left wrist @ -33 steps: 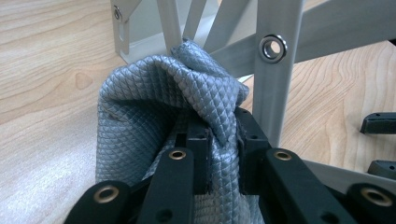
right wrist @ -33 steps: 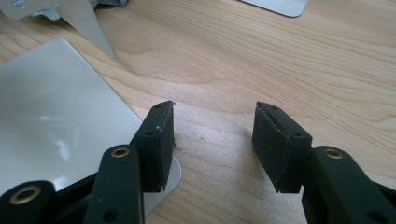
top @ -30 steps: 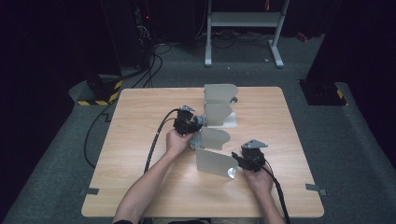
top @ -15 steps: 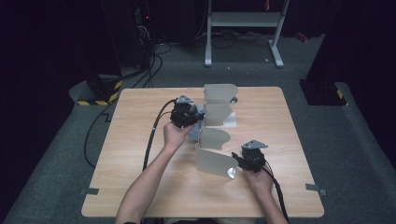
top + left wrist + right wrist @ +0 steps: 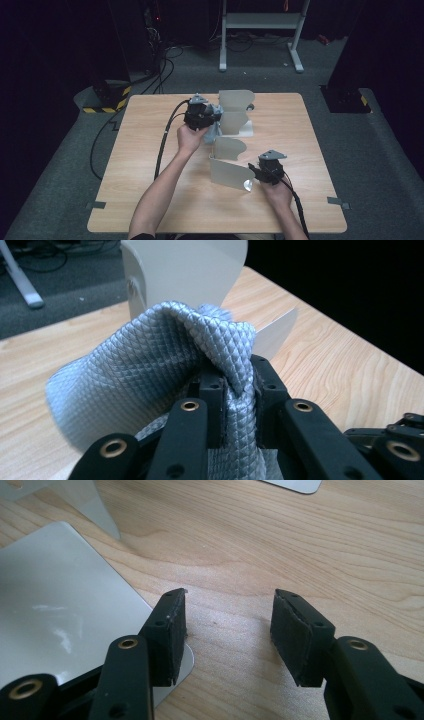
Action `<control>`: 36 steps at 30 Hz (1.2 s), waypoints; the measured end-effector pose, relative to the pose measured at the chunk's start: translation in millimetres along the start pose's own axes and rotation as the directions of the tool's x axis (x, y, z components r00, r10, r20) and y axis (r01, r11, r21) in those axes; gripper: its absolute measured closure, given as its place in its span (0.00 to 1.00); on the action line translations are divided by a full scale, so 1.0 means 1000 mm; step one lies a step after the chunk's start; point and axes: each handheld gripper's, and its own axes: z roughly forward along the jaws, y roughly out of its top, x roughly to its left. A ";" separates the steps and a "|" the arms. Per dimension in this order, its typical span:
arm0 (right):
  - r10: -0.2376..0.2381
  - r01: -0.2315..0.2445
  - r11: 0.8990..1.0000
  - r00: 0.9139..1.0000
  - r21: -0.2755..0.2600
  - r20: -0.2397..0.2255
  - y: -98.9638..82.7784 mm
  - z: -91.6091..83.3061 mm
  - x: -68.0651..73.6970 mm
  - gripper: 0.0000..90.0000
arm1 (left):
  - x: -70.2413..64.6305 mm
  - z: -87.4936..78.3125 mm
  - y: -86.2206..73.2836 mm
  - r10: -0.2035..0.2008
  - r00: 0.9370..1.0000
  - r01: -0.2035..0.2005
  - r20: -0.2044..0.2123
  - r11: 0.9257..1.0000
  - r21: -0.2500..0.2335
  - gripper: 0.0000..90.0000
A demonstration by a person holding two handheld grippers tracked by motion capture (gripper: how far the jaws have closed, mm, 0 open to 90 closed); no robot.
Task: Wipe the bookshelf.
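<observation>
My left gripper point(image 5: 235, 385) is shut on a silver-grey quilted cloth point(image 5: 145, 365), with a fold pinched between the jaws. In the high view the left gripper point(image 5: 213, 123) holds the cloth point(image 5: 212, 135) above the table's middle, next to upright beige panels point(image 5: 235, 100). A beige panel point(image 5: 185, 270) rises just behind the cloth. My right gripper point(image 5: 227, 625) is open over bare wood, its left jaw at the rounded corner of a shiny metal plate point(image 5: 55, 610). In the high view the right gripper point(image 5: 254, 175) sits at the right end of that plate point(image 5: 227, 172).
Several curved beige panels stand in a row down the middle of the wooden table point(image 5: 150, 200), one on a white base point(image 5: 246, 132). A black cable point(image 5: 165, 140) trails from the left gripper off the table's left side. A metal stand point(image 5: 260, 22) stands on the floor beyond.
My left gripper has risen and moved toward the far side, lifting the cloth with it. The right gripper has stayed in place by the plate.
</observation>
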 end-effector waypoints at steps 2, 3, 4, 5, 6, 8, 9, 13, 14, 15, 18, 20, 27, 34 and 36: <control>0.004 -0.004 1.000 1.000 0.001 0.000 0.000 0.000 0.000 0.54 | 0.001 -0.001 -0.002 -0.006 1.000 0.006 -0.001 1.000 -0.001 0.87; 0.004 -0.004 1.000 1.000 0.001 0.001 0.000 0.000 0.000 0.54 | 0.001 -0.001 -0.003 0.003 1.000 -0.003 -0.008 1.000 0.004 0.87; 0.003 -0.003 1.000 1.000 0.001 0.001 0.000 0.000 0.000 0.54 | 0.000 -0.001 -0.004 0.015 1.000 -0.014 -0.013 1.000 0.010 0.87; 0.003 -0.003 1.000 1.000 0.000 0.001 0.000 0.000 0.000 0.54 | 0.000 -0.001 -0.006 0.022 1.000 -0.022 -0.017 1.000 0.018 0.87; 0.002 -0.002 1.000 1.000 0.000 0.001 0.000 0.000 0.000 0.54 | 0.002 0.000 -0.007 0.026 0.999 -0.026 -0.019 0.999 0.024 0.87; 0.003 -0.003 1.000 1.000 0.001 0.002 0.000 0.000 0.000 0.54 | 0.005 0.000 -0.008 0.008 1.000 -0.008 -0.013 1.000 0.022 0.87; 0.003 -0.003 1.000 1.000 0.001 0.002 0.000 0.000 0.000 0.54 | 0.007 0.000 -0.008 0.001 1.000 -0.001 -0.011 1.000 0.020 0.87; 0.002 -0.002 1.000 1.000 0.001 0.002 0.000 0.000 0.000 0.54 | 0.008 0.000 -0.009 0.001 1.000 -0.001 -0.017 1.000 0.011 0.87; 0.002 -0.002 1.000 1.000 0.000 0.002 0.000 0.000 0.000 0.54 | 0.008 0.000 -0.010 -0.003 1.000 0.003 -0.014 1.000 0.005 0.87; 0.002 -0.002 1.000 1.000 0.000 0.001 0.000 0.000 0.000 0.54 | 0.009 0.000 -0.011 -0.011 1.000 0.011 -0.010 1.000 0.000 0.87; 0.002 -0.002 1.000 1.000 0.000 0.002 0.000 0.000 0.000 0.54 | 0.012 -0.003 -0.013 -0.025 1.000 0.025 -0.012 1.000 -0.008 0.87; 0.002 -0.002 1.000 1.000 0.000 0.002 0.000 0.000 0.000 0.54 | 0.012 -0.005 -0.012 -0.025 0.999 0.025 -0.021 1.000 -0.013 0.87; 0.001 -0.001 1.000 1.000 0.000 0.001 0.000 0.000 0.000 0.54 | 0.016 -0.005 -0.008 -0.052 0.999 0.052 -0.009 0.998 -0.039 0.87; 0.002 -0.002 1.000 1.000 0.001 0.002 -0.001 -0.001 0.001 0.54 | 0.020 0.016 -0.018 -0.065 0.998 0.065 -0.021 0.997 0.037 0.87; 0.002 -0.002 1.000 1.000 0.001 0.002 -0.001 -0.001 0.000 0.54 | 0.020 0.023 -0.022 -0.063 0.998 0.064 -0.026 0.996 0.058 0.87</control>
